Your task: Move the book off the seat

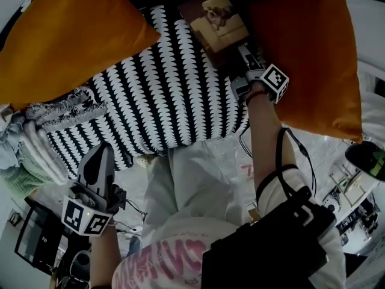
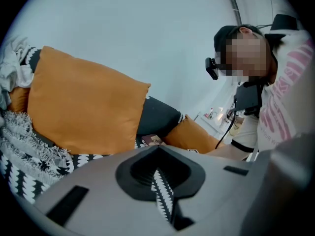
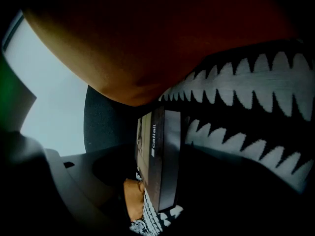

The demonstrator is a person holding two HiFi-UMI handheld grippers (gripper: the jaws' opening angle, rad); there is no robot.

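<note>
A brown book (image 1: 219, 23) with a picture on its cover lies at the back of the seat (image 1: 156, 89), which has a black-and-white patterned cover, and sits between two orange cushions. My right gripper (image 1: 242, 52) reaches to the book's near right corner. In the right gripper view the book (image 3: 165, 151) stands edge-on between the wide-apart jaws of that gripper (image 3: 162, 183), with a gap on the left side; the jaws are open. My left gripper (image 1: 102, 151) hangs low in front of the seat's left edge, shut and empty. The left gripper view looks over the left gripper (image 2: 158, 149) to the book (image 2: 150, 140) far off.
A large orange cushion (image 1: 66, 35) leans at the seat's left and another orange cushion (image 1: 307, 59) at its right, close against my right gripper. A fringed grey blanket (image 1: 60, 110) lies on the left edge. The person's legs (image 1: 186, 179) stand before the seat. A monitor (image 1: 36, 236) sits low left.
</note>
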